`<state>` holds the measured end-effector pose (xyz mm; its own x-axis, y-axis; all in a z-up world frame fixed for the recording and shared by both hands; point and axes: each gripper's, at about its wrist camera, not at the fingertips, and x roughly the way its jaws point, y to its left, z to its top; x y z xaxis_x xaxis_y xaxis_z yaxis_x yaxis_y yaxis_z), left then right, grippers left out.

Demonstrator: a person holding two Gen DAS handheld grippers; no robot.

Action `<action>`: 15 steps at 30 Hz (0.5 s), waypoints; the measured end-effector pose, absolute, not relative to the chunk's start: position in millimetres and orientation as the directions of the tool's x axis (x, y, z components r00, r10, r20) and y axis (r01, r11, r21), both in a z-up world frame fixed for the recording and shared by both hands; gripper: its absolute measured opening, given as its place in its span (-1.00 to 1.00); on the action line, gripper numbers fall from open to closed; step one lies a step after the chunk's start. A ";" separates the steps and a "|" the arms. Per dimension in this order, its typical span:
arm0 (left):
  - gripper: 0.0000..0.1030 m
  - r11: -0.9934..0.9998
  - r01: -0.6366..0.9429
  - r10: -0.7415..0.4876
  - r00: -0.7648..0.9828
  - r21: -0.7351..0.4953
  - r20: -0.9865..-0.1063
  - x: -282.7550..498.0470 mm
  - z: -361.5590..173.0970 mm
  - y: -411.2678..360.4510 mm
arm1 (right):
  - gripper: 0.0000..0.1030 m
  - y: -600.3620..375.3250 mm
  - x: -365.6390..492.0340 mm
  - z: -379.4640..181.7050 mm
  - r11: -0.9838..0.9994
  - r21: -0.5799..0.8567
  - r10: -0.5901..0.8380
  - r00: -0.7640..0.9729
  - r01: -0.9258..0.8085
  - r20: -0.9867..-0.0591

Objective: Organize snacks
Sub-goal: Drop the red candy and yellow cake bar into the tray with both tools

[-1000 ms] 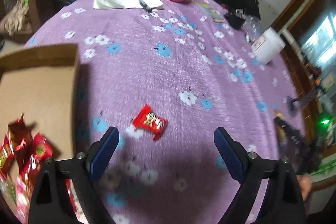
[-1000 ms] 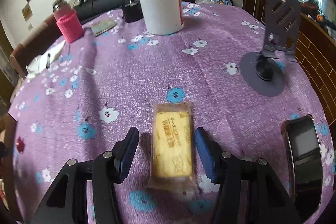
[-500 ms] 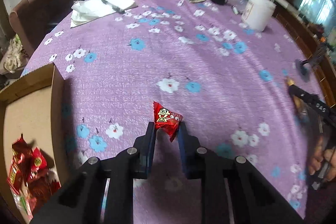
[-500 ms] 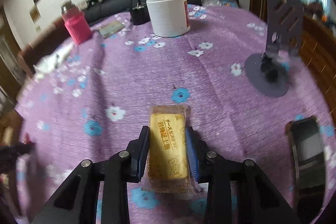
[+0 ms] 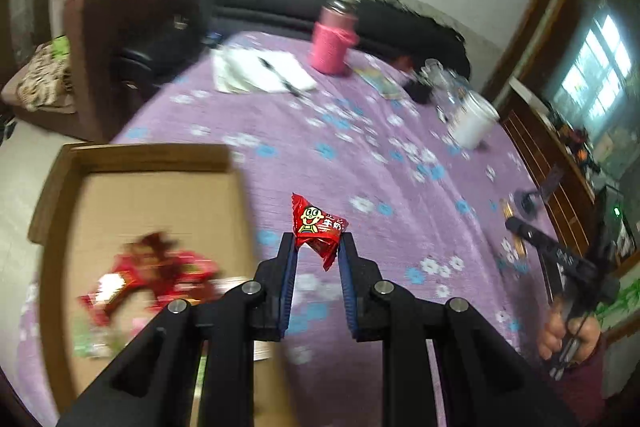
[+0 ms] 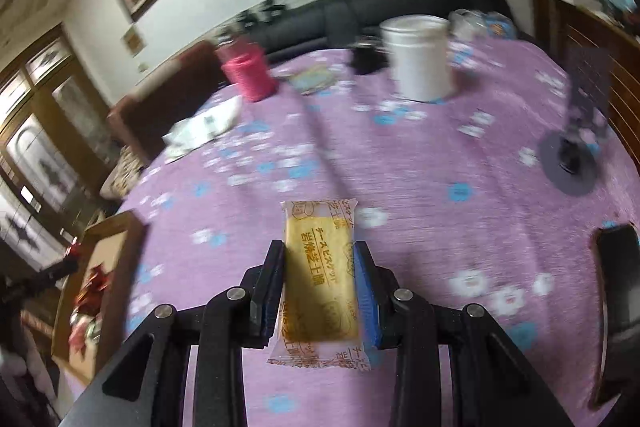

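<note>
My left gripper (image 5: 318, 241) is shut on a small red candy packet (image 5: 319, 227) with a cartoon face, held up above the purple flowered tablecloth (image 5: 360, 155). Just to its left lies an open cardboard box (image 5: 156, 195) with several red snack packets (image 5: 156, 275) inside. My right gripper (image 6: 319, 247) is shut on a yellow biscuit packet (image 6: 318, 267) in clear wrap, lifted off the cloth. The same box (image 6: 102, 267) sits at the far left in the right wrist view, with the left gripper's dark arm beside it.
A pink-sleeved flask (image 5: 334, 41), a white notepad with a pen (image 5: 260, 71) and a white jar (image 6: 418, 57) stand at the back of the table. A grey phone stand (image 6: 574, 147) and a dark phone (image 6: 618, 307) are on the right. A brown chair (image 5: 120, 27) stands beyond the box.
Both grippers closed on their packets and lifted them off the cloth. The left one swung toward the cardboard box; the right one rose and turned leftward.
</note>
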<state>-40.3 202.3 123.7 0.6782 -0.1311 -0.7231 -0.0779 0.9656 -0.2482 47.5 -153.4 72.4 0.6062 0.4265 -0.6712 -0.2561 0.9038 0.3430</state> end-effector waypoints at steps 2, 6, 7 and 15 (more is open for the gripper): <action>-0.61 0.964 -0.122 -0.090 0.689 -0.238 -0.719 -50.1 125.7 227.0 | -0.29 -122.6 38.3 83.3 0.885 0.341 0.466 0.583 -0.319 -0.666; -0.60 0.944 -0.215 -0.042 0.674 -0.250 -0.737 -63.9 111.3 275.6 | -0.29 -48.6 21.4 98.2 0.816 0.361 0.566 0.495 -0.452 -0.659; -0.60 0.939 -0.233 -0.037 0.665 -0.254 -0.745 -66.4 104.3 285.6 | -0.28 -32.6 17.0 98.8 0.799 0.369 0.586 0.473 -0.476 -0.658; -0.56 0.890 -0.330 -0.032 0.640 -0.313 -0.767 -81.2 67.3 341.1 | -0.28 125.5 -11.1 79.1 0.681 0.386 0.658 0.287 -0.622 -0.697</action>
